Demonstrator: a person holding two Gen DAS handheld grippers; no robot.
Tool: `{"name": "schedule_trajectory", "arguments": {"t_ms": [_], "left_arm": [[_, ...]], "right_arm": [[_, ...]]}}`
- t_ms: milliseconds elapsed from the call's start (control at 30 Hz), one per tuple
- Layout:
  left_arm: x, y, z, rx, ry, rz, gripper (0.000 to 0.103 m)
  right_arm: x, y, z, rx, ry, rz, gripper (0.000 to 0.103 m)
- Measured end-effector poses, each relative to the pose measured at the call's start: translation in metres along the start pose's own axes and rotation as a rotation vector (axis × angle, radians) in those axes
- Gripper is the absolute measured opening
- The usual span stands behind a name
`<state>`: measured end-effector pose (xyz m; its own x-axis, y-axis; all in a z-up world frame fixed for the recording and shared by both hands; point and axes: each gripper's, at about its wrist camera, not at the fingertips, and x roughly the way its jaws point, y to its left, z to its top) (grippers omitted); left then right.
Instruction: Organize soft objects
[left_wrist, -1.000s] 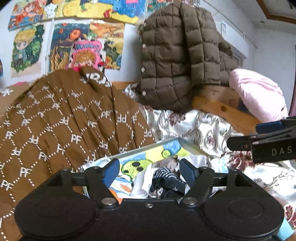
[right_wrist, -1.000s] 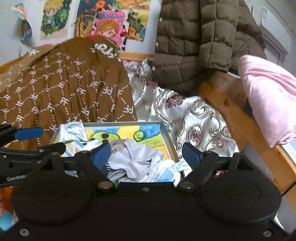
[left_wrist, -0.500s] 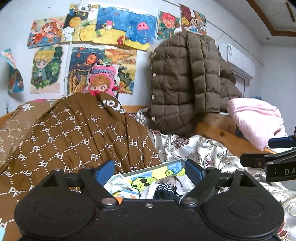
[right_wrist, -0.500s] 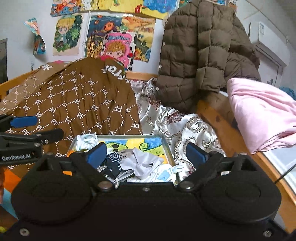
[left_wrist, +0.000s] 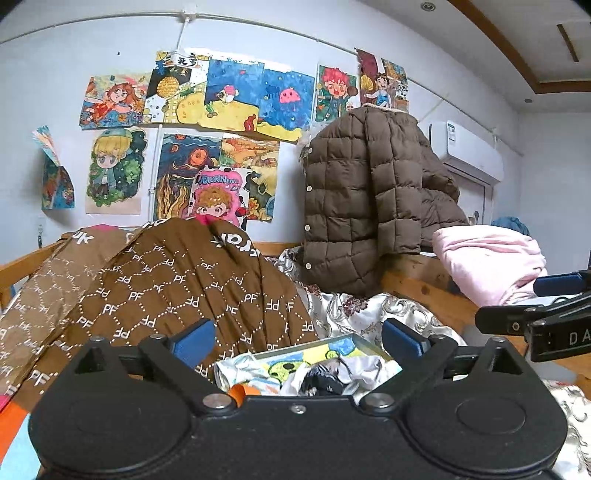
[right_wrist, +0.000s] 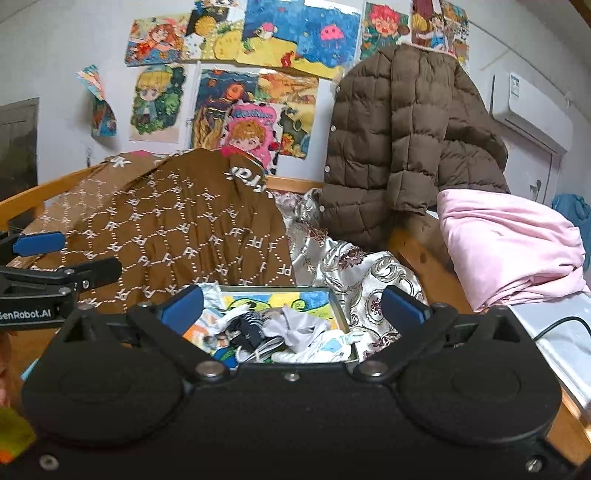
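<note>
Near the middle of the bed, a small heap of soft clothes (right_wrist: 295, 334) is lying inside a shallow tray (right_wrist: 338, 306) with a cartoon-printed floor. Both tongs are hovering above its near edge: the left gripper (left_wrist: 297, 339) and the right gripper (right_wrist: 291, 304) are spreading their jaws, nothing between the pads. Left of the tray a brown patterned quilt (right_wrist: 177, 229) is bunching up; beyond it a brown puffer jacket (right_wrist: 399, 140) is hanging, with pink bedding (right_wrist: 509, 243) folded at far right.
</note>
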<state>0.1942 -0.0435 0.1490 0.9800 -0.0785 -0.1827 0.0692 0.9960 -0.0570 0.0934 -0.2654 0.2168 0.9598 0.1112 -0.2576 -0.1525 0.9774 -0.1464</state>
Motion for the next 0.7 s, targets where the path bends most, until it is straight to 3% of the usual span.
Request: {"name": "schedule_trajectory", "arguments": {"t_ms": [433,700], "left_arm": [[-0.066,0.003,-0.018,-0.009,-0.007,0.001,0.102],[-0.084,0.009,-0.039,-0.016,0.035,-0.005,0.102]], "right_arm": [[-0.129,0.012,-0.031,0.046,-0.044,0.023,0.102],[-0.154,0.017,-0.064,0.073,-0.053,0.017,0.102]]}}
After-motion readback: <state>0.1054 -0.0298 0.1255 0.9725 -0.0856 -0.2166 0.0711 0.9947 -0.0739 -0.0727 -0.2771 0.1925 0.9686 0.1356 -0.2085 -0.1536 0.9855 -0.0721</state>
